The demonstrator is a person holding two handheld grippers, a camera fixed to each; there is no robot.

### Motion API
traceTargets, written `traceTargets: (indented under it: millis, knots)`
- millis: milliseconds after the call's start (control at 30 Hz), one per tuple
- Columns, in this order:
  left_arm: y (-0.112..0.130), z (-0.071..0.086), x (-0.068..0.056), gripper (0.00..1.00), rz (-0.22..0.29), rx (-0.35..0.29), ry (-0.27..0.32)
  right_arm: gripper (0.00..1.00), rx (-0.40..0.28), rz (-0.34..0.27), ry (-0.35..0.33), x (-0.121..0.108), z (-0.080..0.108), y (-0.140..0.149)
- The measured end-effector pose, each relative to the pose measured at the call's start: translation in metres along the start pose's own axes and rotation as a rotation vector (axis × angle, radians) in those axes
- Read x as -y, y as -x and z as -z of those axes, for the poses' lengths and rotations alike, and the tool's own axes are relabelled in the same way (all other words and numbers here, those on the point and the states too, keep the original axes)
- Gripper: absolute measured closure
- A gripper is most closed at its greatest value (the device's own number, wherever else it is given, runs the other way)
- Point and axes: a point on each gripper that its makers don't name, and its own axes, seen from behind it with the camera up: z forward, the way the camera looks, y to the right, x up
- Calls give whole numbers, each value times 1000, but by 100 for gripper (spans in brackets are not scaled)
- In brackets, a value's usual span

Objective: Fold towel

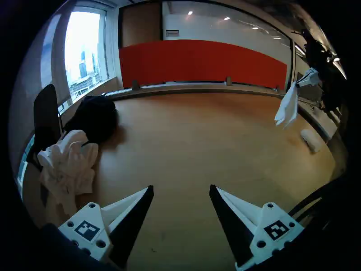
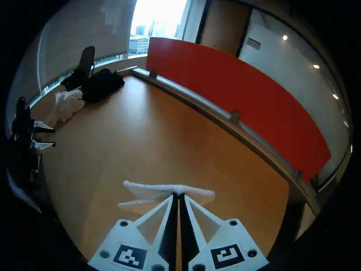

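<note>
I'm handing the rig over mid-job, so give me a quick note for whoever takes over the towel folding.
Left gripper: open, empty, over the bare table.
Right gripper: shut on a white towel, which hangs clear of the table.
Elsewhere: white cloth pile beside a black bag; a small white bundle lies on the table near the held towel.
Done: towel picked up.
Left: lay it flat and fold it.

A wooden table [image 1: 189, 144] runs to a grey rail [image 1: 194, 88], behind which stands a long red partition [image 1: 203, 63] on 2 small brackets. At the table's far left corner a black bag [image 1: 92, 117] lies near a dark chair [image 1: 46, 113], below a bright window [image 1: 83, 49]; ceiling lights [image 1: 226, 18] glow beyond
</note>
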Motion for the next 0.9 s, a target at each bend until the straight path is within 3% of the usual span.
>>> traceTargets:
  millis: [400, 900]
  knots:
    - [-7, -4, -8, 8, -18, 4, 11, 98, 54, -39, 86, -62, 25, 43]
    - [-13, -7, -17, 8, -42, 9, 21, 98, 121, -77, 174, -119, 48, 93]
